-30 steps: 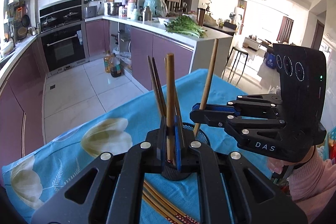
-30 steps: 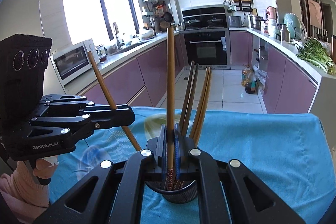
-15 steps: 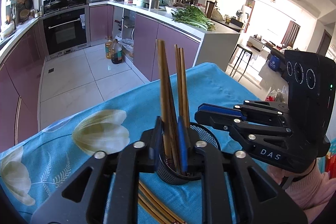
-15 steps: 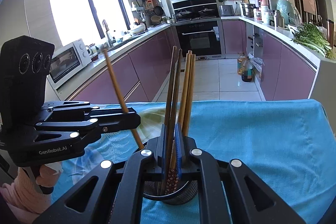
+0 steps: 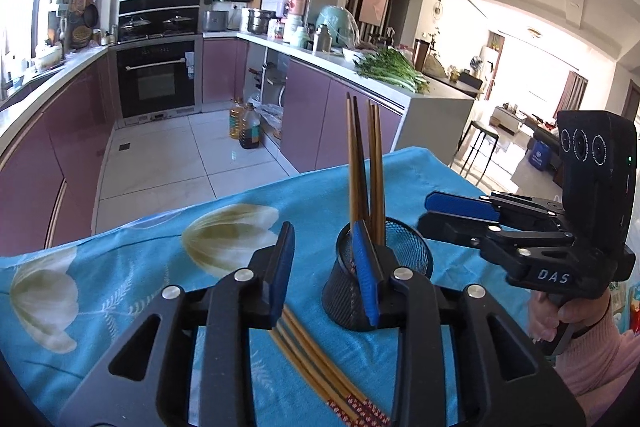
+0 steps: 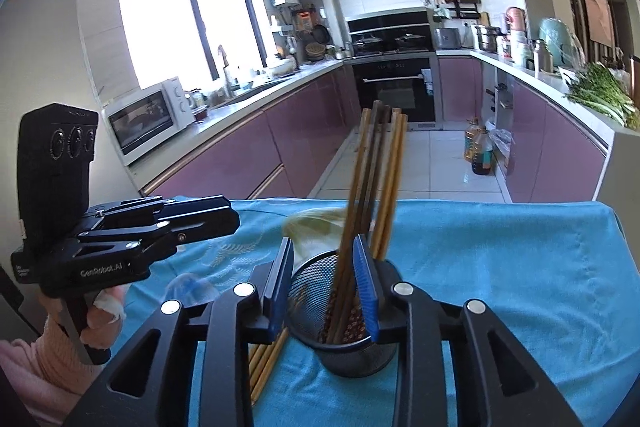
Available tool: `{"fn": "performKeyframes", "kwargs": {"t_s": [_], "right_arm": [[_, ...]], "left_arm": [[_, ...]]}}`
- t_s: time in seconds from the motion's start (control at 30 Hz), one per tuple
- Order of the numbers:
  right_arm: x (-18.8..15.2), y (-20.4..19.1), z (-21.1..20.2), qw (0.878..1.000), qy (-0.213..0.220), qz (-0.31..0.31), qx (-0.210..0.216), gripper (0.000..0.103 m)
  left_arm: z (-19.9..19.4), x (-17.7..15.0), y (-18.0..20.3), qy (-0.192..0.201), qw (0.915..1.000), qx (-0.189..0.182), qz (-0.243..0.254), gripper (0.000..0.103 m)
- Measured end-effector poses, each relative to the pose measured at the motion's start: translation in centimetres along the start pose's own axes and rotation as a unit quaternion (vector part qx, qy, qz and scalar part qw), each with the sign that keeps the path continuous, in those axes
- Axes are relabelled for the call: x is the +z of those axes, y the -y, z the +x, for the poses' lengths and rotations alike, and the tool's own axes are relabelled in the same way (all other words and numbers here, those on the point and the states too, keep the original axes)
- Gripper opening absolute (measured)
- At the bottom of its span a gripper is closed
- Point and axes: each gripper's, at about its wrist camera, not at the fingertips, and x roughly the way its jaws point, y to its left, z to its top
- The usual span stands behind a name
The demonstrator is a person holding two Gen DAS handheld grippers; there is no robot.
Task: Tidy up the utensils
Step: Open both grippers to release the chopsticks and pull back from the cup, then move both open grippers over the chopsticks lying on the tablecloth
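Observation:
A black mesh cup (image 5: 404,259) stands on the blue cloth and holds several wooden chopsticks (image 5: 366,167), leaning upright. In the right wrist view the cup (image 6: 348,343) and its chopsticks (image 6: 376,183) sit just in front of the fingers. My left gripper (image 5: 324,275) is open and empty, just left of the cup. My right gripper (image 6: 324,283) is open and empty over the cup's rim; it also shows in the left wrist view (image 5: 452,215). More chopsticks (image 5: 320,367) lie flat on the cloth below the left gripper, also seen in the right wrist view (image 6: 266,359).
The table wears a blue flowered cloth (image 5: 120,267) whose far edge drops to a tiled kitchen floor (image 5: 168,155). Purple cabinets and a counter with greens (image 5: 392,71) stand behind. The left gripper's body shows in the right wrist view (image 6: 132,239).
Both grippers opened and let go of their chopsticks, which now stand in the cup. The left gripper shifted left of the cup.

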Motion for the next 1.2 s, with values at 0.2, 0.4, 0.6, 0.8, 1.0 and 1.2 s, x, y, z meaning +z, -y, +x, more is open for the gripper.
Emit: {"fn": "performKeyframes", "kwargs": {"t_s": [0.2, 0.4, 0.6, 0.8, 1.0, 1.2], "right_arm": [[-2.8, -2.8, 0.3, 0.998, -0.036, -0.037, 0.034, 0.037], [-6.5, -3.7, 3.6, 0.994, -0.1, -0.027, 0.032, 0.039], [-9.0, -3.4, 5.8, 0.99, -0.142, -0.004, 0.021, 0.039], [-9.9, -3.2, 6.1, 0.988, -0.155, 0.0, 0.01, 0.039], [-10.2, -3.4, 6.0, 0.987, -0.157, -0.012, 0.003, 0.039], [-10.5, -3.8, 6.4, 0.987, -0.161, -0.021, -0.002, 0.039]], "left_arm": [[-2.3, -4.4, -1.5, -0.015, 0.9995, 0.026, -0.01, 0.04], [-1.0, -9.1, -2.7, -0.073, 0.9958, 0.043, -0.033, 0.042], [1.5, -12.6, -3.2, -0.124, 0.9892, 0.052, -0.058, 0.042], [3.2, -13.4, -2.7, -0.149, 0.9857, 0.053, -0.06, 0.043], [4.0, -13.3, -2.0, -0.161, 0.984, 0.052, -0.056, 0.045], [4.8, -13.2, -1.7, -0.167, 0.9832, 0.05, -0.053, 0.046]]}}
